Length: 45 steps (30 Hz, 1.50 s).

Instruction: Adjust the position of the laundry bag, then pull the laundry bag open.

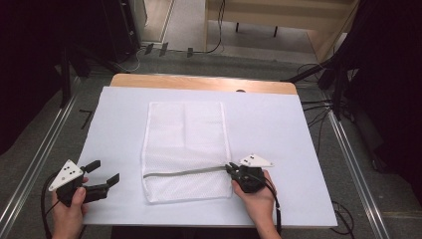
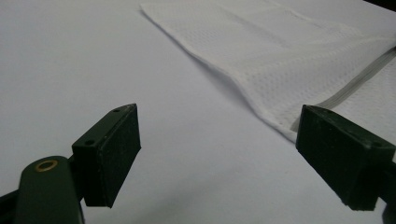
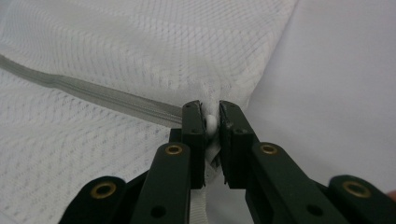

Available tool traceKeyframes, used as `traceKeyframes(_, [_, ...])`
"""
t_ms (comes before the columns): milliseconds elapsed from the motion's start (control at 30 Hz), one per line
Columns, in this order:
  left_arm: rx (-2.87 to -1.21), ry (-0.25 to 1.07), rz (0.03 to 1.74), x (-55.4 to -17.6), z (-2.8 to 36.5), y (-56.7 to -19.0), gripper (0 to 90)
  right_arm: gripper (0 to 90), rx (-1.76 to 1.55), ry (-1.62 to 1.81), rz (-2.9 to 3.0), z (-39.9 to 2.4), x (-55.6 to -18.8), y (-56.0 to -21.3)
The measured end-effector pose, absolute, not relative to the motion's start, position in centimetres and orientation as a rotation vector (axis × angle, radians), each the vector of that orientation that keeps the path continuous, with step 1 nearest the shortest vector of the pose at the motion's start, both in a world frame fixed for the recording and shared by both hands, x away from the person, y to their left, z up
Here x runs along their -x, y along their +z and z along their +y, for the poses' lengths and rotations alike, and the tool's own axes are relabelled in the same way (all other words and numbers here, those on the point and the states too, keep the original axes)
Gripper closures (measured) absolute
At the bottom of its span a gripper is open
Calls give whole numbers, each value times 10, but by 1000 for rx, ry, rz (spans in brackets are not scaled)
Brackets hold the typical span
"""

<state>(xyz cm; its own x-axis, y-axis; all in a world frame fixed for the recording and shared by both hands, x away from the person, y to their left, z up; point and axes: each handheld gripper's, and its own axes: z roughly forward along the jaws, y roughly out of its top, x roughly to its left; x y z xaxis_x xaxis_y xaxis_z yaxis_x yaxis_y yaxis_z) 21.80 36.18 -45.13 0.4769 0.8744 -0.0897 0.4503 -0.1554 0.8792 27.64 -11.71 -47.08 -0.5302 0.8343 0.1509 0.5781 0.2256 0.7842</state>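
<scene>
Counting: one mesh bag (image 1: 185,149), one zipper (image 3: 93,93); bag edge clamped in right gripper (image 3: 212,123), left gripper (image 2: 219,154) held open, empty.

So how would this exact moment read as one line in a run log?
right gripper: shut on zipper pull at mesh bag right edge | left gripper: open, off the bag | bag: flat on white table

The high view hangs above the near edge of the table (image 1: 303,149), looking forward and down over the whole top. Each gripper view rides low and close, sighting along its own jaws just above the surface. All three share the white mesh bag (image 1: 185,144) (image 2: 299,60) (image 3: 140,51) and its grey zip (image 1: 184,173) (image 3: 93,95)
</scene>
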Motion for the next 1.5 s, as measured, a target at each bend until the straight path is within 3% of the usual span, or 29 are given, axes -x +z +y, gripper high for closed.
traceKeyframes(367, [-1783,560,1126,-220,360,-452,139,835,-1432,1169,2145,-169,-263,-474])
traceKeyframes(600, [-1785,560,1127,-220,359,-452,139,824,-1430,1213,2161,-181,-247,-477])
traceKeyframes(833, [-1782,556,1127,-220,359,-453,138,397,-1408,1320,2107,-189,-237,-467])
traceKeyframes(1033, [-1776,554,1123,-222,358,-452,138,237,-1423,1235,2062,-198,-214,-464])
traceKeyframes(1167, [-1782,545,1106,-222,355,-451,139,237,-1448,1240,2086,-205,-205,-466])
traceKeyframes(1500, [-1773,529,1102,-222,353,-452,139,390,-1433,1239,2100,-205,-207,-473])
